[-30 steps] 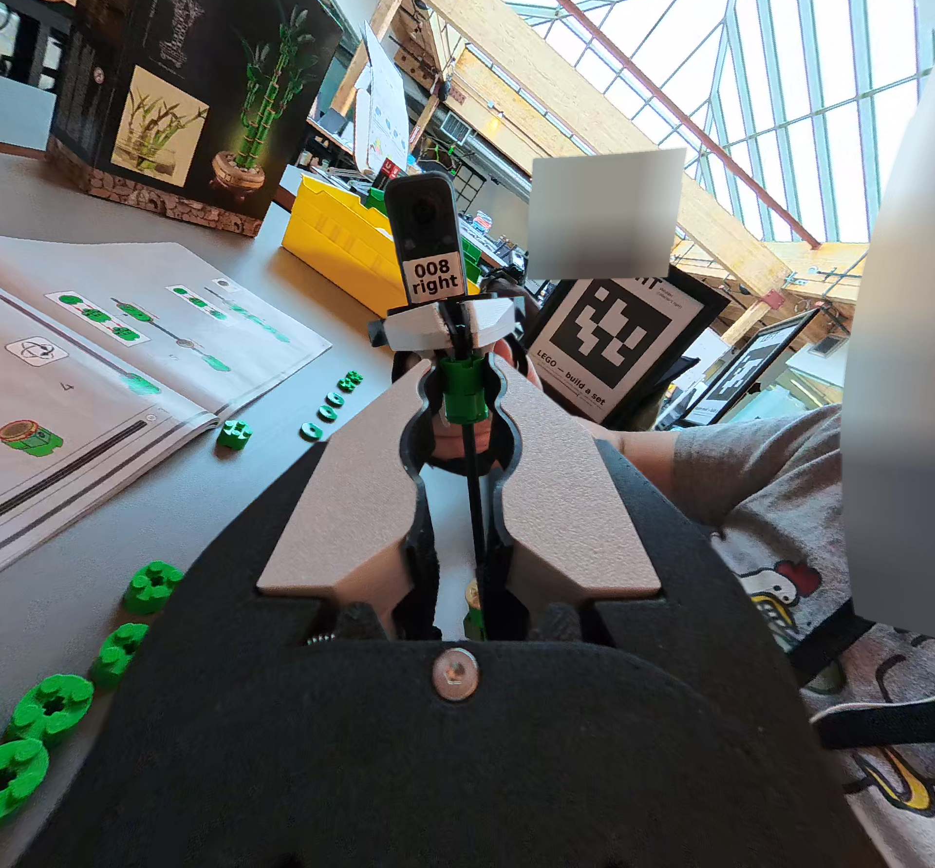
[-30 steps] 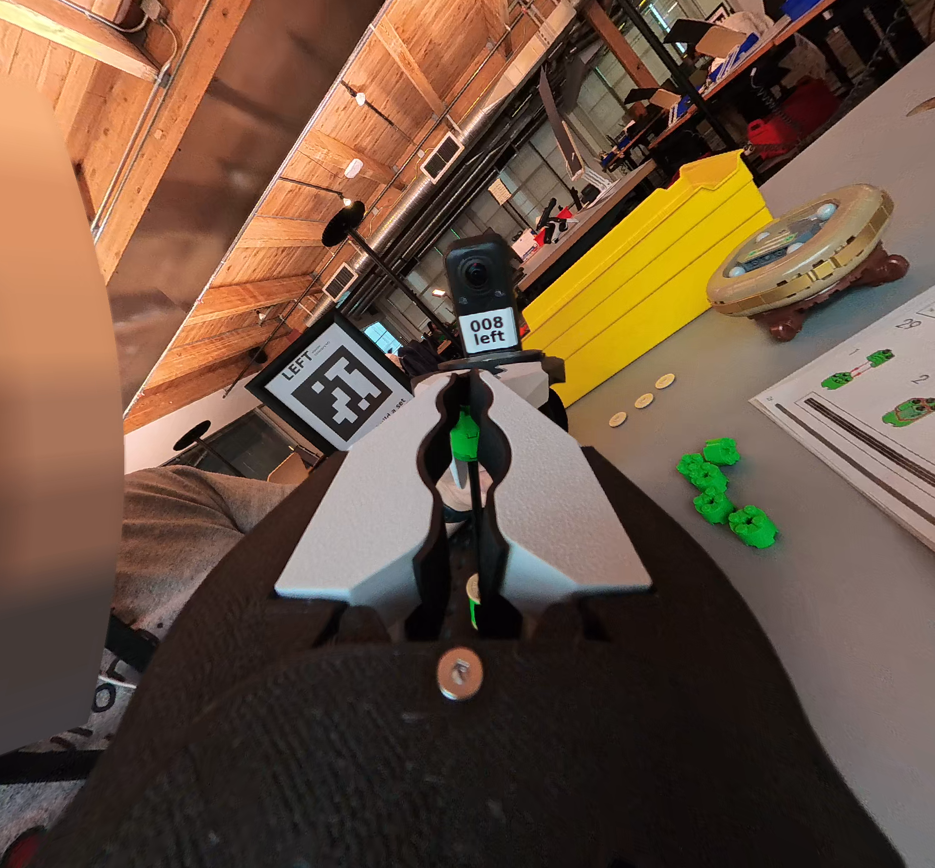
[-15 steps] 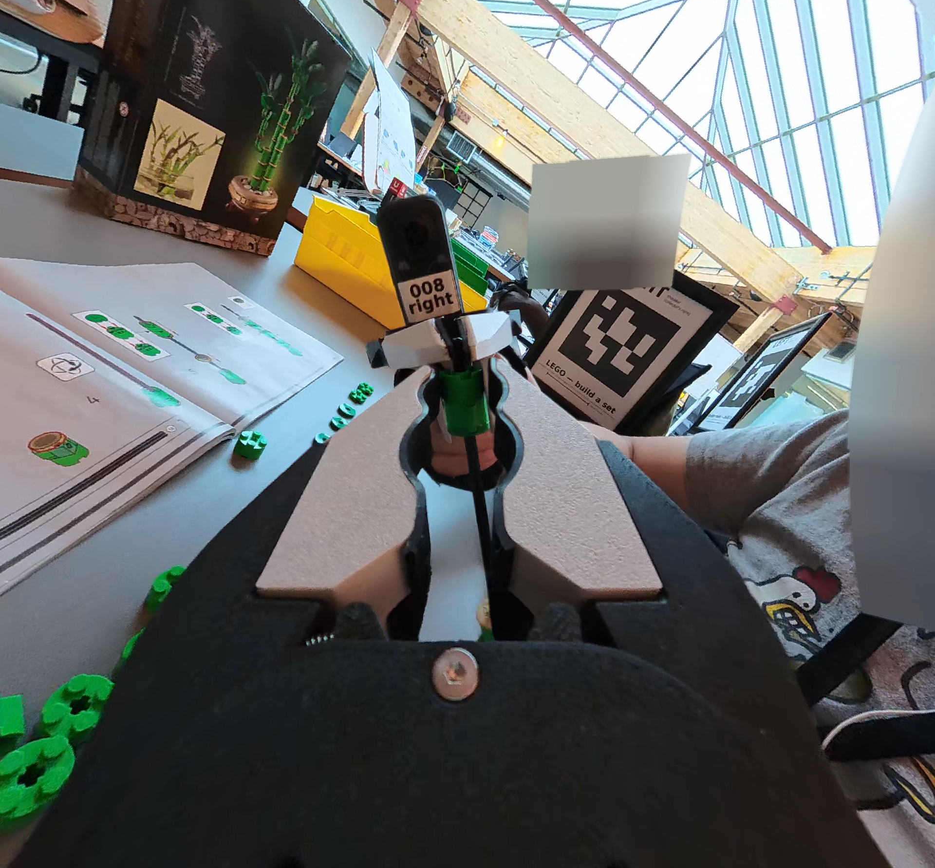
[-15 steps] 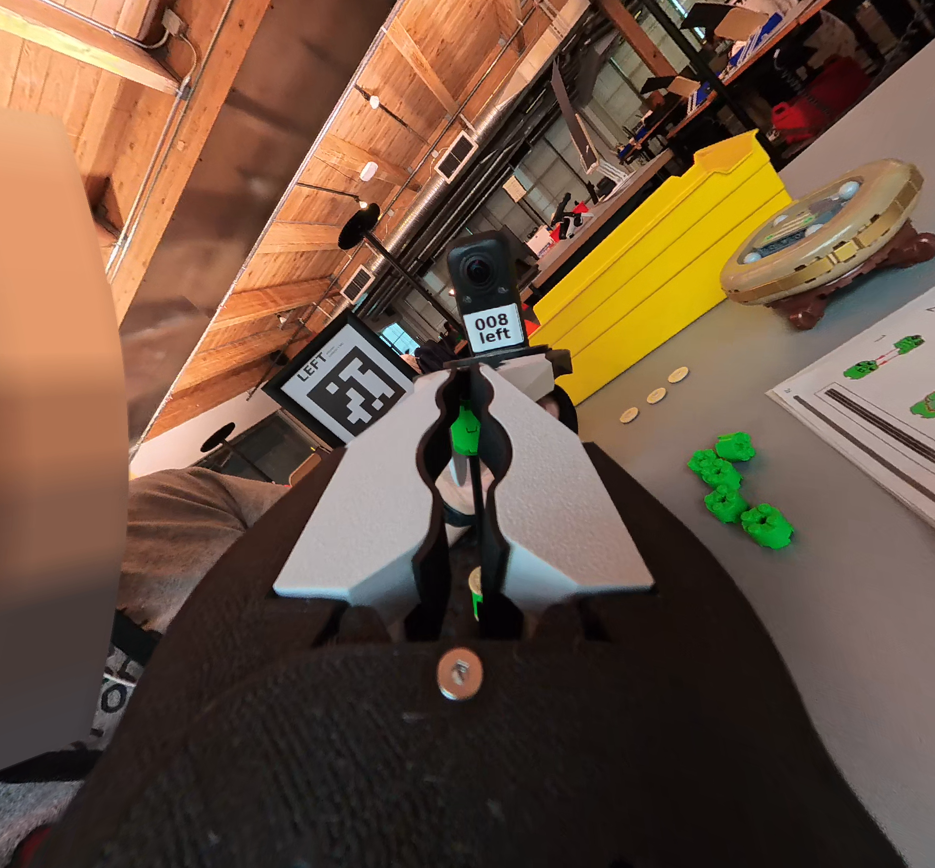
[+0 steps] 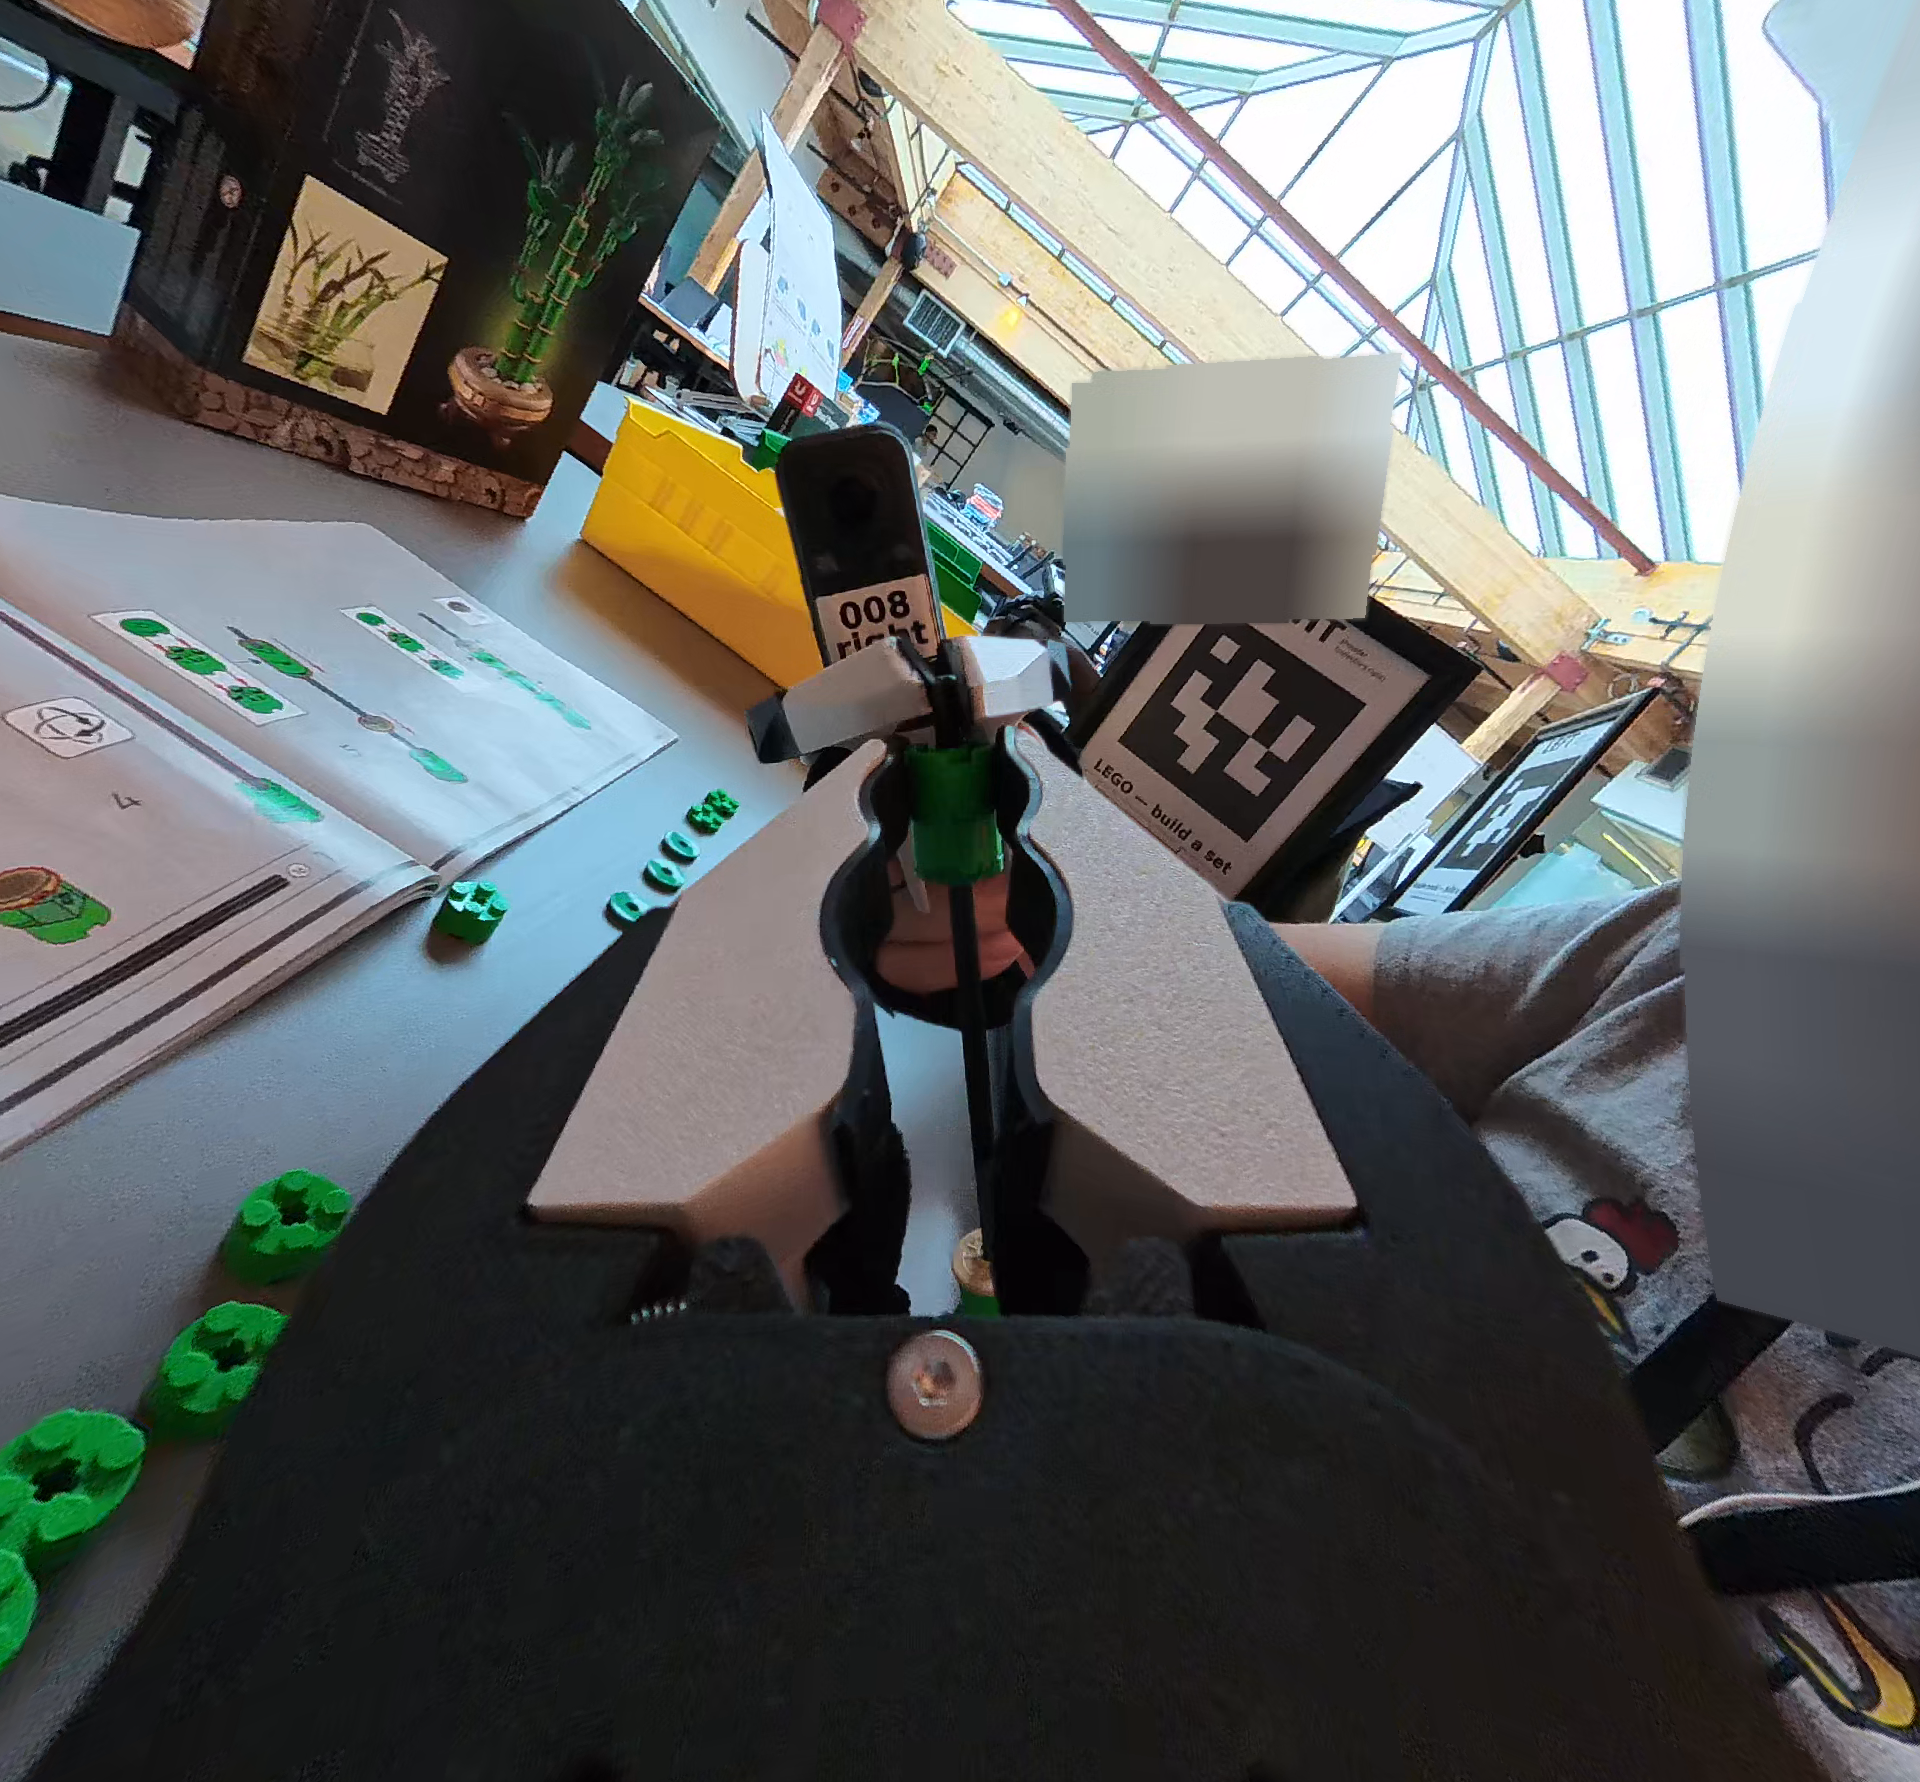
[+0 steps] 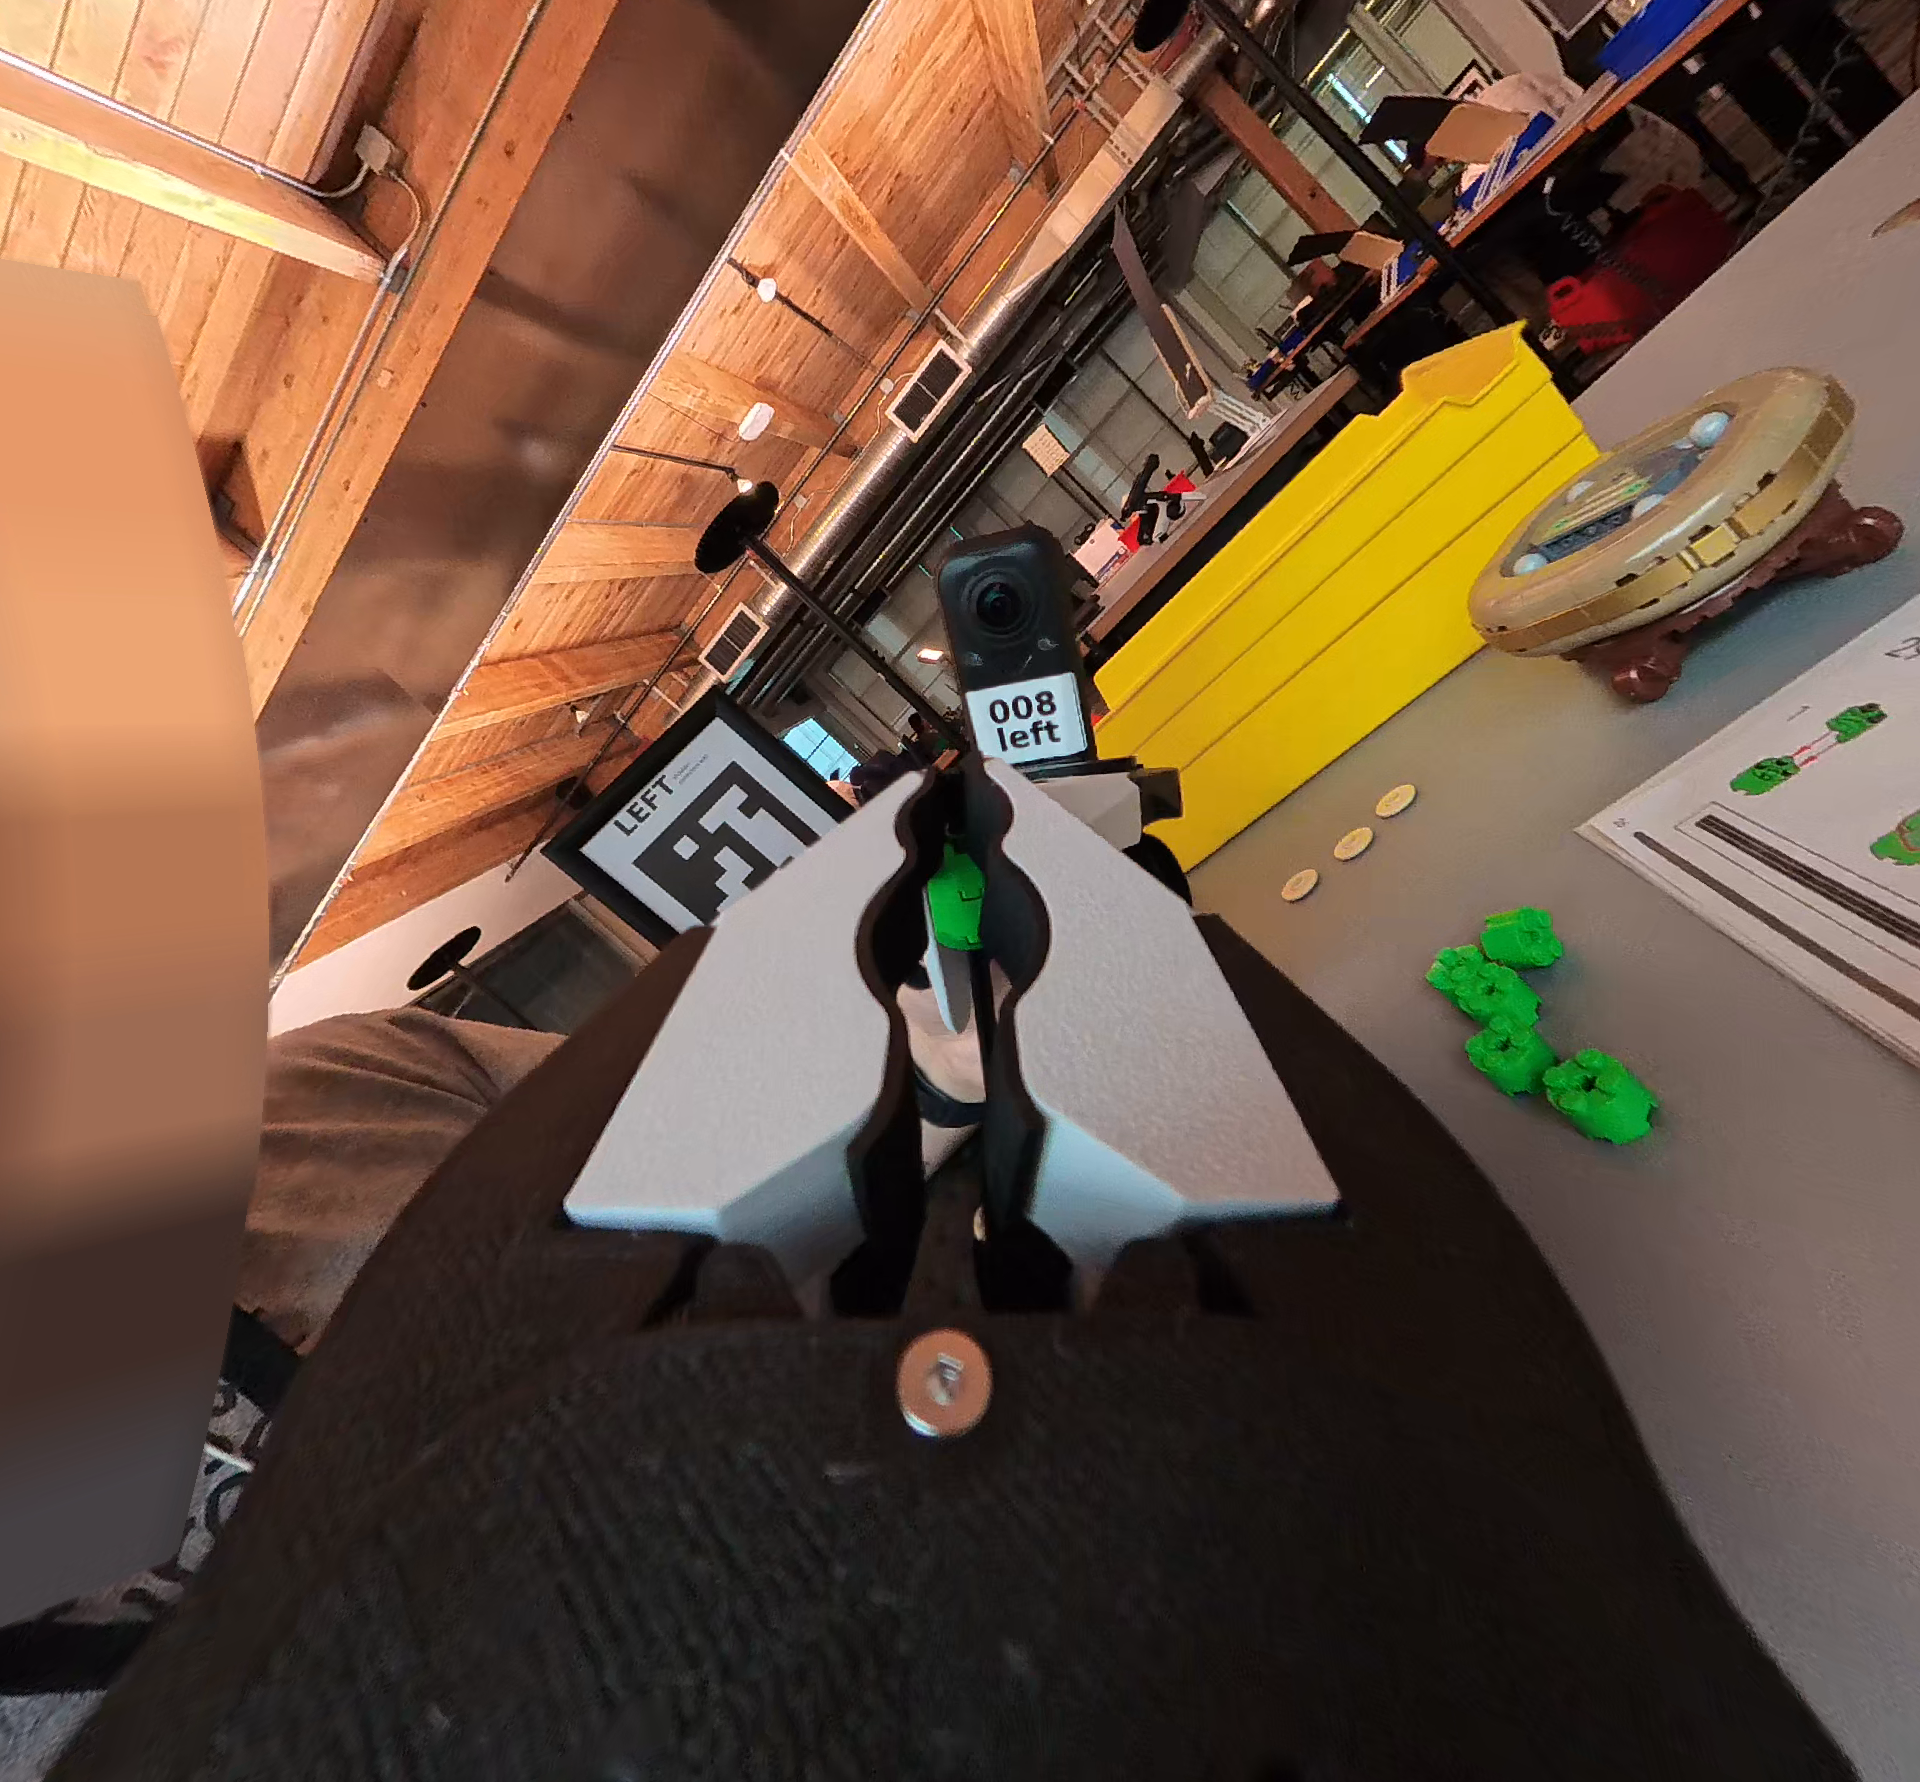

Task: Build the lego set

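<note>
A thin black rod [image 5: 975, 1057] runs between my two grippers, which face each other above the grey table [image 5: 312, 1057]. My left gripper [image 5: 943, 753] is shut on a green round brick [image 5: 951, 823] threaded on the rod. A tan-topped green piece [image 5: 971, 1259] sits at the rod's near end. My right gripper [image 6: 961, 776] is shut on the rod [image 6: 985, 1057]. It also shows in the left wrist view [image 5: 920, 693], gripping just beyond the green brick. The green brick [image 6: 956, 891] shows through the right fingers' gap.
Loose green round bricks [image 5: 286, 1223] [image 6: 1507, 1015], small green rings [image 5: 665, 870] and tan round tiles [image 6: 1351, 842] lie on the table. There is an open instruction booklet [image 5: 260, 745], the set's box [image 5: 416, 174], a yellow bin [image 6: 1351, 610] and a tan pot base [image 6: 1662, 527]. A person's sleeve [image 5: 1507, 1005] is close behind. The grippers are tip to tip, or close to it.
Both grippers have tilted and drifted slightly together with the rod between them. Their holds on the rod and the green brick look the same.
</note>
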`<state>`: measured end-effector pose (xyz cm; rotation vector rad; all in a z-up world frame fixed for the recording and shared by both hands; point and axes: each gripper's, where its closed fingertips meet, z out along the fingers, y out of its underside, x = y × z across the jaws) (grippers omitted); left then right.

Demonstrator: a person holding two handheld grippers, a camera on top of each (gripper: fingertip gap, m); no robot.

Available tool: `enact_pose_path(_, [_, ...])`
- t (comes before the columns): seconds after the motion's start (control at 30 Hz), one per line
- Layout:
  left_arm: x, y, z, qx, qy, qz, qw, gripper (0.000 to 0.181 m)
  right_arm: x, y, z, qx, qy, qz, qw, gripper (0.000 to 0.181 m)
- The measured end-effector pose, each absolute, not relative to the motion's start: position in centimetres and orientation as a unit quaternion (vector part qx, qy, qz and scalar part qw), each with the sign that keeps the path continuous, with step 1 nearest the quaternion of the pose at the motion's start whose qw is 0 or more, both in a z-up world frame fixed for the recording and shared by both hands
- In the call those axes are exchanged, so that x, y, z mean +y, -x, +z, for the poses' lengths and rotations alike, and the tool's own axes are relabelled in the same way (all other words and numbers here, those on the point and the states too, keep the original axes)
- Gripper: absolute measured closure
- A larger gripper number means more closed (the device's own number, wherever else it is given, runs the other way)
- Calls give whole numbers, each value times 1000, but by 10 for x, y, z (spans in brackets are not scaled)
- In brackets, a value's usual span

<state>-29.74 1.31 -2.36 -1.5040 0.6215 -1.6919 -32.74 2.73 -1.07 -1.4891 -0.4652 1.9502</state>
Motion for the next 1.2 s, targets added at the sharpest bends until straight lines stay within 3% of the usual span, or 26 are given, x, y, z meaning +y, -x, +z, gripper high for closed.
enact_pose_path(0.73, [14,295,-27,251,603,-642,403,166,31,327,-10,-156,563,750,309,181])
enact_pose_path(0.83, [-27,266,-99,420,676,-518,314,167,88,237,46,27,430,811,395,181])
enact_pose_path(0.9, [-51,241,-103,468,657,-494,325,166,107,200,37,-9,503,704,500,181])
enact_pose_path(1.03, [-33,245,-91,448,656,-496,351,167,100,187,38,-41,518,700,490,181])
enact_pose_path(1.2, [-9,271,-58,388,641,-519,411,167,48,250,36,-299,547,593,510,181])
